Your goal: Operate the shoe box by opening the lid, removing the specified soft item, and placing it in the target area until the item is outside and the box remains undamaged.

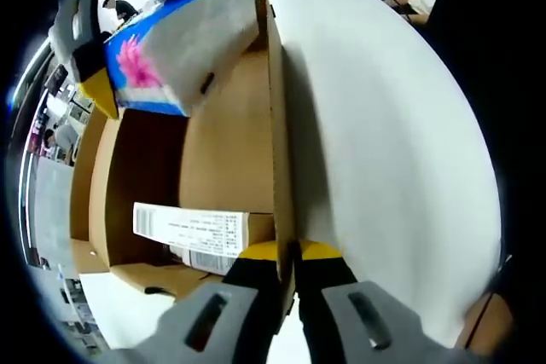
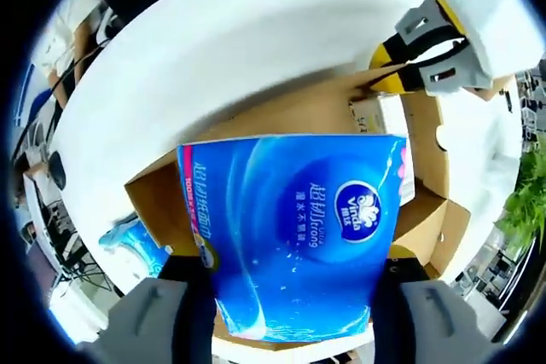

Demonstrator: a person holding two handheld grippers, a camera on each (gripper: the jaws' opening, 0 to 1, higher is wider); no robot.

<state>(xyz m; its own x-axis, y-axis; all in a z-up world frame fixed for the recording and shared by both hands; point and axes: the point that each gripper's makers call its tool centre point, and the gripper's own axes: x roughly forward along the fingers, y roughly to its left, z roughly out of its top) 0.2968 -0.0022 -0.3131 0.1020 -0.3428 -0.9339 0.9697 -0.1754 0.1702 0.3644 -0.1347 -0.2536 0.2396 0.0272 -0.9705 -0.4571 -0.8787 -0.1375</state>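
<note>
Left gripper view: left gripper [image 1: 287, 255] pinches the shoe box [image 1: 213, 151] wall edge, white lid [image 1: 384, 125] open. Right gripper view: right gripper [image 2: 290, 283] clamps the blue tissue pack [image 2: 294, 236] (raised over the open box).

Right tool [image 2: 290, 296] apparently grips tissue pack [image 2: 294, 228] above box [image 2: 426, 219]

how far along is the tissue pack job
Done: the shoe box is open, its lid swung back, with the left gripper shut on the box's edge. In hand: the right gripper is shut on the blue tissue pack, holding it above the open box. Left: carry the pack clear of the box and set it down in the target area.
</note>
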